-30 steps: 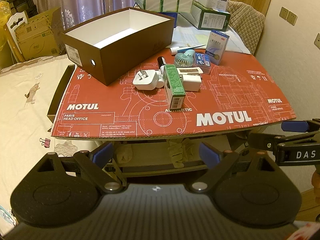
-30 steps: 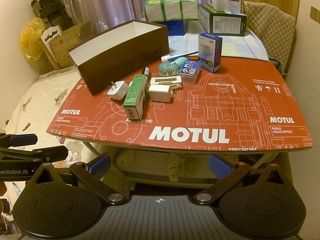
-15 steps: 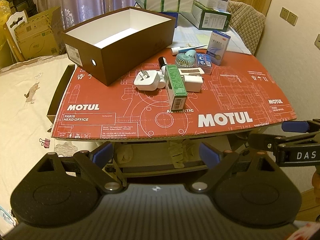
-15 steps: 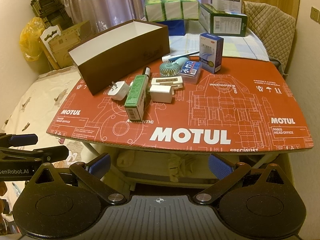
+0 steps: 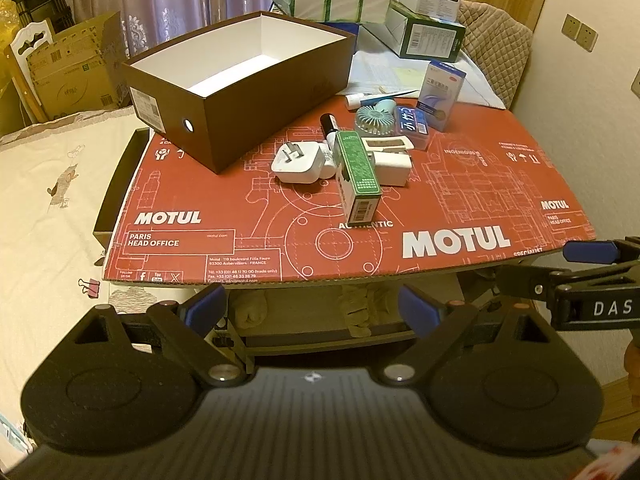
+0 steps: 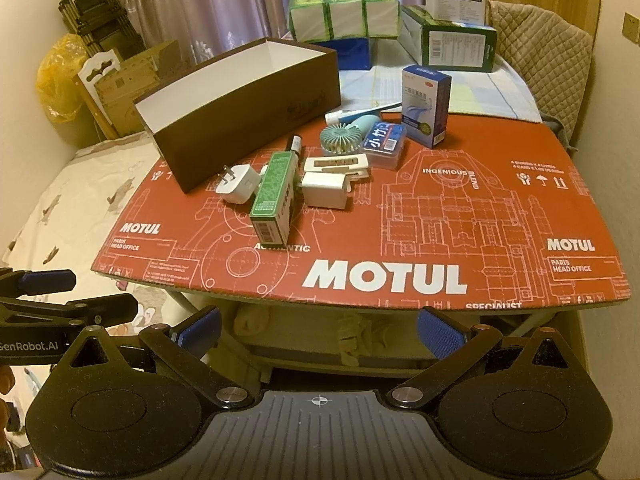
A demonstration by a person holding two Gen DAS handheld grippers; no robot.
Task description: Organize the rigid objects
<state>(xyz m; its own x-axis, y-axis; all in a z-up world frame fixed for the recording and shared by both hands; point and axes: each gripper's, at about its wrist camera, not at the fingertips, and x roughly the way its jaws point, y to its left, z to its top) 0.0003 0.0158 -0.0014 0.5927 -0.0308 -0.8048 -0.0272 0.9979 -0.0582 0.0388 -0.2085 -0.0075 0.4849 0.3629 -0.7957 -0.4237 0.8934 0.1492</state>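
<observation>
Green-topped rectangular cardboard carton (image 5: 357,171) lies flat mid-table on the red printed board (image 5: 480,184), beside the open brown box (image 5: 240,92); light, stiff, so pinch its long sides. Your left gripper (image 5: 312,307) and right gripper (image 6: 320,327) hang spread, empty.

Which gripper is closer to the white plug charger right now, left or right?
Left, though only slightly. The left gripper hangs off the table's near edge, almost straight in front of the white plug charger. The right gripper is also off that edge, further to the charger's right. Both are open.
</observation>
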